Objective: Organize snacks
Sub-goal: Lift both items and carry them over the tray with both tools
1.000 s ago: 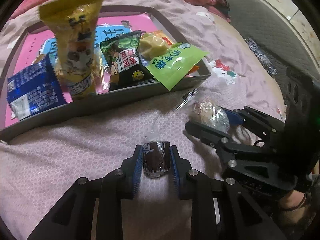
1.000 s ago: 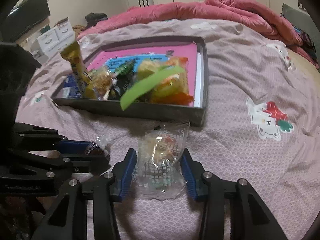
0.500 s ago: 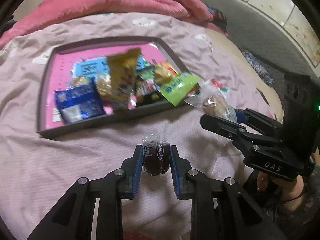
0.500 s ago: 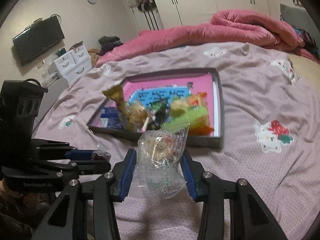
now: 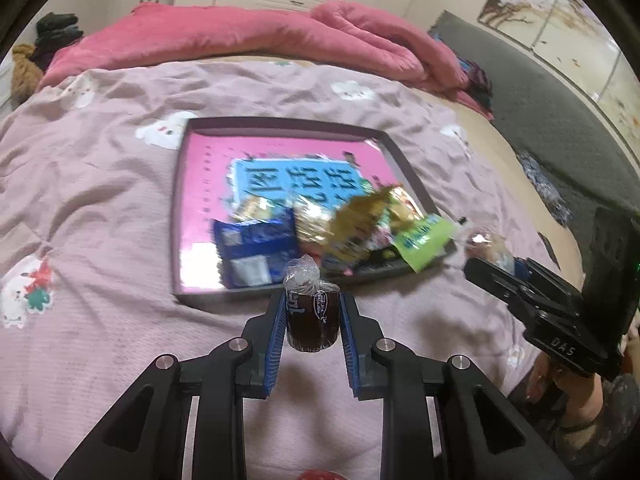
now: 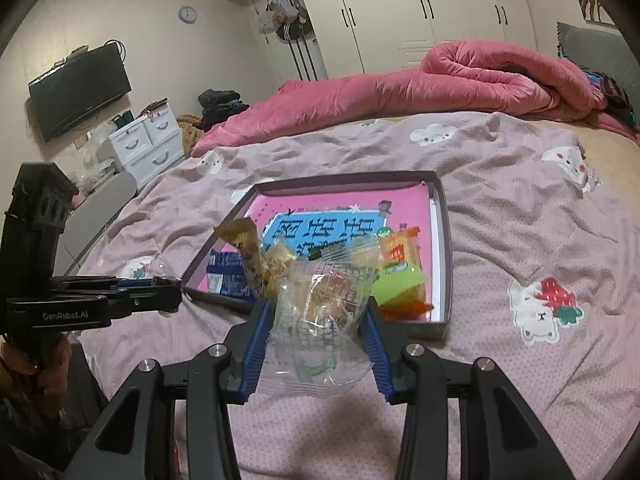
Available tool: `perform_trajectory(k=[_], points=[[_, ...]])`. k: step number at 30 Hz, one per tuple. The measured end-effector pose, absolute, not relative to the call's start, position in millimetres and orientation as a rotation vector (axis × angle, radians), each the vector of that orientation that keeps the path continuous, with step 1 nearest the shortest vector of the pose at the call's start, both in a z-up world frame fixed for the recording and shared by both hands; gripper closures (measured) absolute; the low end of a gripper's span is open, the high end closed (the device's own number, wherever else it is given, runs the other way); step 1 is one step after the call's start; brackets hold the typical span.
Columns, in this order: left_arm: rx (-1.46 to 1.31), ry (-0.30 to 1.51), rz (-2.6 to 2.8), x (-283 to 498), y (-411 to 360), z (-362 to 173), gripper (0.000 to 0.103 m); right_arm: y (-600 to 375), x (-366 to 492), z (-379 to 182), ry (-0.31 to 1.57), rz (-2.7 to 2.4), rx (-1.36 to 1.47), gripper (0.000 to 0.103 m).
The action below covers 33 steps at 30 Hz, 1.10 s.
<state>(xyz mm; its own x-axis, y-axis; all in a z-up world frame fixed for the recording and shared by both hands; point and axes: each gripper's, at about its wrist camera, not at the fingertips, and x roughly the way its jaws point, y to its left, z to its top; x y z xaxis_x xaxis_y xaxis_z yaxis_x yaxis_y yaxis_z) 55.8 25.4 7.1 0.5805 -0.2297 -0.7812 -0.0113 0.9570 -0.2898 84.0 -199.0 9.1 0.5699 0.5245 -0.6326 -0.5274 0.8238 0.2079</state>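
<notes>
The left tongs (image 5: 312, 322) pinch a small dark candy (image 5: 311, 320) and the right tongs (image 6: 316, 330) squeeze a clear packet of snacks (image 6: 320, 312), both held above the bedspread (image 5: 100, 240) just short of the tray (image 5: 280, 124). Doing this well likely means carrying each over the near rim before letting go, aiming for bare pink floor beyond the heap of snack bags (image 5: 340, 232) crowding the near edge.
</notes>
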Motion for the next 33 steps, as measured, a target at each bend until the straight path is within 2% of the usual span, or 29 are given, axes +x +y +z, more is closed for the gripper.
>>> perform_trajectory(k=[8,33], points=[[-0.302,0.937,-0.068,69,49,2,0.076,-184,95,10,0.724,0.631,-0.013,0.058],[-0.247,0.971,-0.011,92,52,-24,0.076,-133,124,-16,0.771,0.641,0.004,0.058]])
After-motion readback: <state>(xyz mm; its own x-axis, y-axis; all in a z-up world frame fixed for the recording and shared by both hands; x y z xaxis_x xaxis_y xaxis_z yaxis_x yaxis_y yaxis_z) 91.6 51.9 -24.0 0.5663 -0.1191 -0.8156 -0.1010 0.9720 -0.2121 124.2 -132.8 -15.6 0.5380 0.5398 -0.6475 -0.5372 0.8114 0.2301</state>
